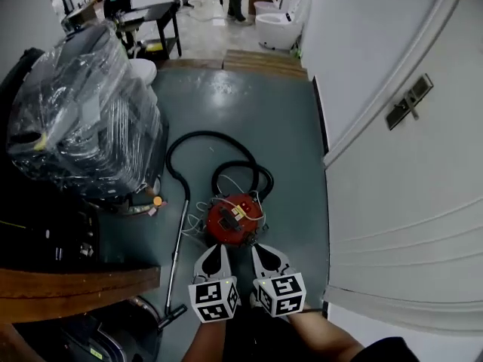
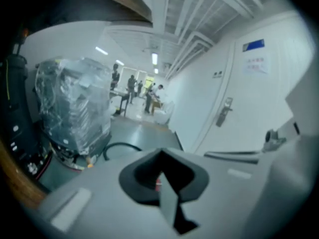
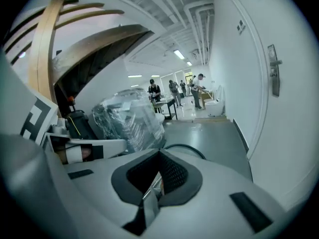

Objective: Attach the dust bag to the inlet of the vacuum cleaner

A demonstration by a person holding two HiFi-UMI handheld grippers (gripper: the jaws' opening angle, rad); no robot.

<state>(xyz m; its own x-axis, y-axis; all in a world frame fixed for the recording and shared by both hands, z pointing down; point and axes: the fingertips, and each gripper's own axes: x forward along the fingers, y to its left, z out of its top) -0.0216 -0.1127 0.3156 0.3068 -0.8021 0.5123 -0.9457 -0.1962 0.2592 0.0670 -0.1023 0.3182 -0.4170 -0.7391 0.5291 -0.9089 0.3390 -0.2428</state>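
Observation:
The red round vacuum cleaner (image 1: 234,221) sits on the grey floor, its black hose (image 1: 215,145) looping behind it. A small yellow-white part shows on its top; I cannot tell whether it is the dust bag. Side by side just in front of the vacuum in the head view, my left gripper (image 1: 217,250) and right gripper (image 1: 261,252) are raised above it. Both have their jaws shut with nothing between them. In the left gripper view my left gripper (image 2: 162,176) points over the floor toward the hose (image 2: 119,147). My right gripper (image 3: 158,176) faces the same way.
A plastic-wrapped machine (image 1: 83,111) stands at the left, above a wooden ledge (image 1: 75,283). The vacuum's metal wand (image 1: 177,255) lies on the floor left of my grippers. A white door (image 1: 407,202) with a handle (image 1: 407,100) fills the right. People and white toilets (image 1: 275,21) are far down the corridor.

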